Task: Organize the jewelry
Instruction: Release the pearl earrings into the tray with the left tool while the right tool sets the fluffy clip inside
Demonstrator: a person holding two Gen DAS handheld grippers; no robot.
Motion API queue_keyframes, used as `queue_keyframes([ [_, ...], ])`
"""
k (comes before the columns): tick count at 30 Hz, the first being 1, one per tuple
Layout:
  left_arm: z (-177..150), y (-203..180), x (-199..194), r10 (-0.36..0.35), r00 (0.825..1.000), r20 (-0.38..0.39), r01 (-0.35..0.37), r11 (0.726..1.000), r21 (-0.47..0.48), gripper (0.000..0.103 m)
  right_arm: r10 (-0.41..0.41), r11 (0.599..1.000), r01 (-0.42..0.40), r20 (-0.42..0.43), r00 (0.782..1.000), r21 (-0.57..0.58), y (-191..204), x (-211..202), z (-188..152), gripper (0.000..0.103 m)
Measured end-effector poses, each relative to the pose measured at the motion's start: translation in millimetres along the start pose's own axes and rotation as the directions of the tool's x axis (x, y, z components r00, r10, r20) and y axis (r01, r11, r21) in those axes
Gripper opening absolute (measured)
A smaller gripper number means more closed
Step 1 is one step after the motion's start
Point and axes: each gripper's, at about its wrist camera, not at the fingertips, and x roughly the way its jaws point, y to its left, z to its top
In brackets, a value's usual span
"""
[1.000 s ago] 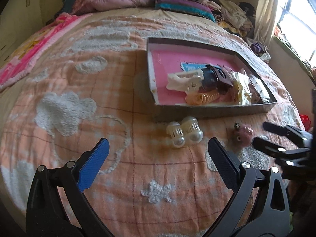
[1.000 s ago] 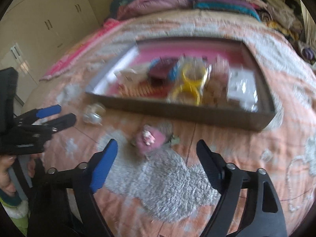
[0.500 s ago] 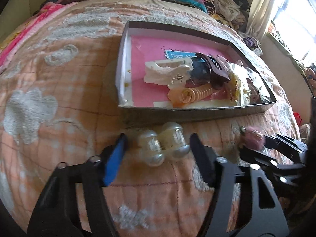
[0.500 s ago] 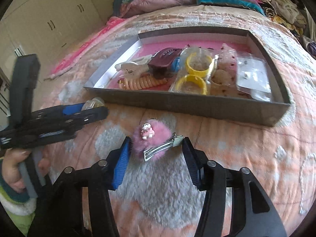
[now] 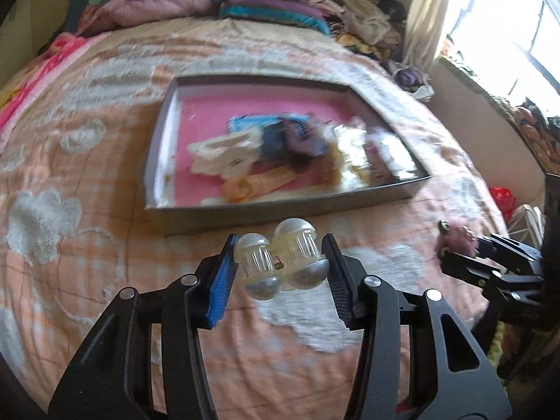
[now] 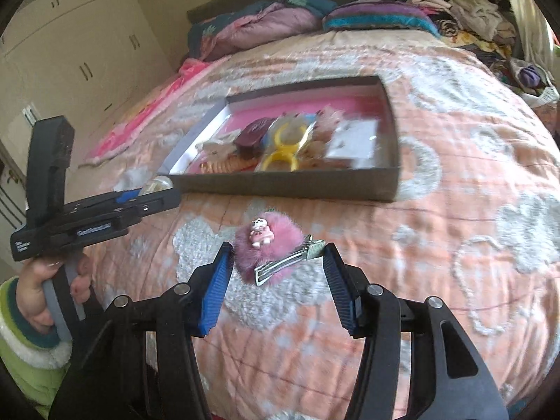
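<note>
The left gripper [image 5: 278, 259] now has its jaws closed against the pair of clear, pearl-tipped hair ornaments [image 5: 280, 259], one pad touching each outer side. A second ago these jaws were spread wide with the pair lying on the bedspread ahead of them; half a second ago they were straddling it. The pair now looks to be lifted clear of the bedspread [image 5: 87, 245], though the blur leaves that uncertain.

The right gripper [image 6: 278, 262] has made the same change: its jaws, earlier wide and standing back, now press on the pink pompom hair clip [image 6: 271, 248], the left pad into the fur and the right pad at the end of the metal clip bar. The small figure on top faces up. This clip also seems to sit above the bedspread rather than on it.

Beyond both grippers lies the shallow grey box with the pink lining [image 5: 161, 161], already holding a white claw clip [image 5: 224, 154], an orange spiral hair tie [image 5: 259, 185], and further right yellow rings [image 6: 280, 150] and packets.

Both loose pieces being gripped means, in my judgement, that the pickup step is done and the carry to the box is what remains. The rounded ornaments are pinched only at their sides and may roll or slip apart.
</note>
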Motion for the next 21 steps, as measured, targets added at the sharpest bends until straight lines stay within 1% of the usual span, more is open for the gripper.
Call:
queue_keyframes([
  [5,16.5,-19.9,-19.0,-0.035,0.998,0.046,0.034,0.999,0.029,0.04,-0.017,1.0,0.016,0.069,0.997,0.022,-9.8,-28.6,9.4,0.052],
  [11,39.7,-34.3,-32.8,-0.045,0.994,0.101,0.039,0.997,0.064,0.04,-0.052,0.999,0.05,0.141,0.989,0.014,-17.0,-54.4,26.2,0.052],
  [16,59.7,-39.7,-33.9,-0.044,0.991,0.127,0.035,0.996,0.078,0.04,-0.066,0.998,0.068,0.185,0.981,-0.007,-17.5,-66.3,42.8,0.052],
  [21,72.7,-40.5,-30.8,-0.04,0.99,0.137,0.029,0.996,0.081,0.04,-0.074,0.996,0.081,0.223,0.972,-0.025,-17.1,-71.6,61.9,0.052],
])
